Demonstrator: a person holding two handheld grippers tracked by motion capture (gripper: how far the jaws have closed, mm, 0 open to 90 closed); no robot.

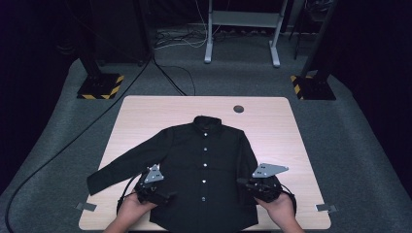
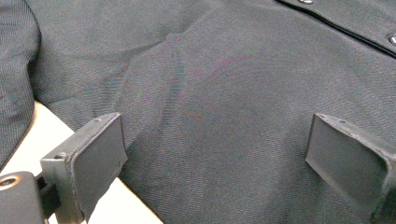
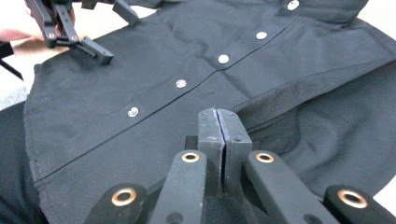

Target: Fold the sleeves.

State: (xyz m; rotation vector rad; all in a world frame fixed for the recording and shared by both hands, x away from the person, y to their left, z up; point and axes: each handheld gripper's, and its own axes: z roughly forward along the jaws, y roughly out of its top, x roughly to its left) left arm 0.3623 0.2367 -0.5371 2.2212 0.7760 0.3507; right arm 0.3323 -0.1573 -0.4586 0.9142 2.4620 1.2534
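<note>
Hovering over shirt [image 1: 204,160]: left gripper [image 2: 215,154] spread, right gripper [image 3: 218,126] closed

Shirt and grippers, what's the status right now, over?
Left gripper open over shirt. Right gripper shut at its side fold; grip unclear. Nothing in the way.

I see a black long-sleeved shirt [image 1: 201,160] lying flat and face up in the middle of the table, collar toward the far edge, hem at my near edge. Its front is buttoned shut, a row of small pale buttons [image 3: 223,59] running down the placket. The left sleeve stretches out diagonally; the fabric shows light creases.
</note>
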